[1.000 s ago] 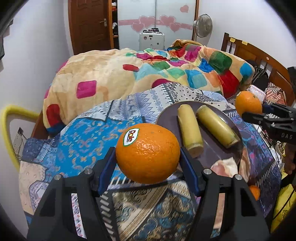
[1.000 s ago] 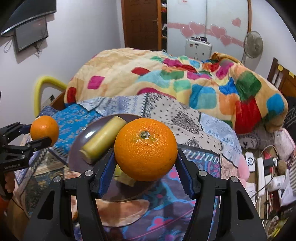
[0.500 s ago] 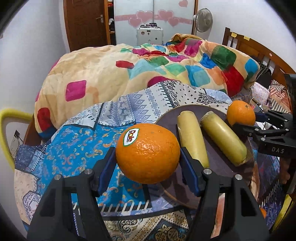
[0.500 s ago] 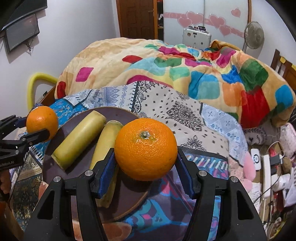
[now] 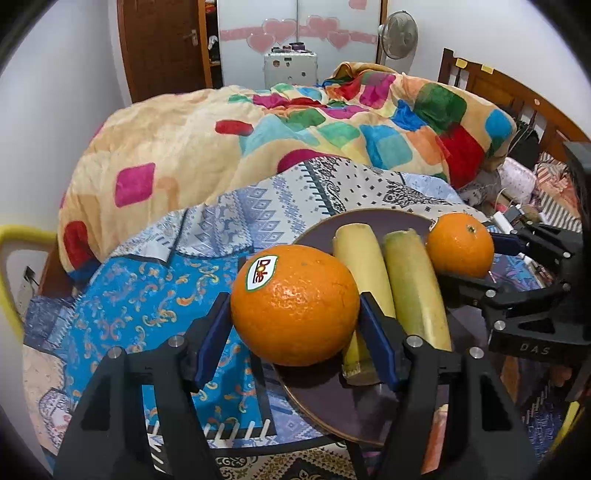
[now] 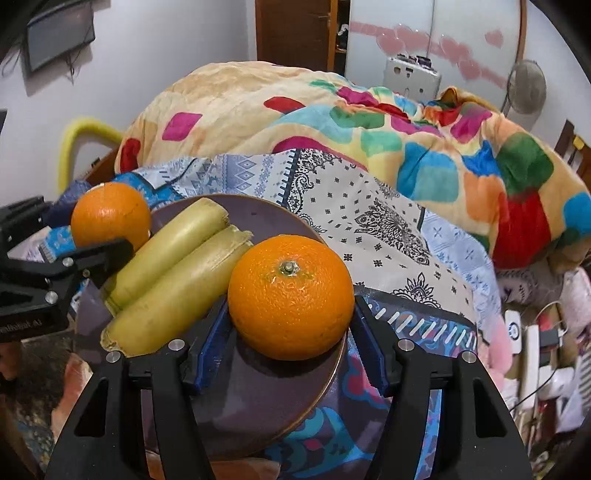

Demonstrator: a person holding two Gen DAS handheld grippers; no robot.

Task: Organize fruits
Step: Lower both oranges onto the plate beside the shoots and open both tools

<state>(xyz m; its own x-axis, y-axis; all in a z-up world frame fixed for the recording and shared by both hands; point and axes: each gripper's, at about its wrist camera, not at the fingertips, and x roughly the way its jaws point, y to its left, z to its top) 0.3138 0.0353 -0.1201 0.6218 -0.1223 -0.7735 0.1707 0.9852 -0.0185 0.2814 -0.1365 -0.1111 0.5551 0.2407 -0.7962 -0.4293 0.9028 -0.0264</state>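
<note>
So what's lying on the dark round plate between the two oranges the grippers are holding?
Two yellow-green bananas, side by side on the plate; both wrist views show them.

quilt (image 5: pixel 229 155): patchwork, heaped on bed | door (image 5: pixel 162 44): brown, shut | fan (image 5: pixel 398 35): by wall | sheet (image 5: pixel 147 295): blue patterned

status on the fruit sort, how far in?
Done: two yellow-green bananas lie side by side on the dark round plate. In hand: left gripper holds the stickered orange; right gripper holds the plain orange above the plate. Left: set both down. More fruit elsewhere: cannot tell.
</note>
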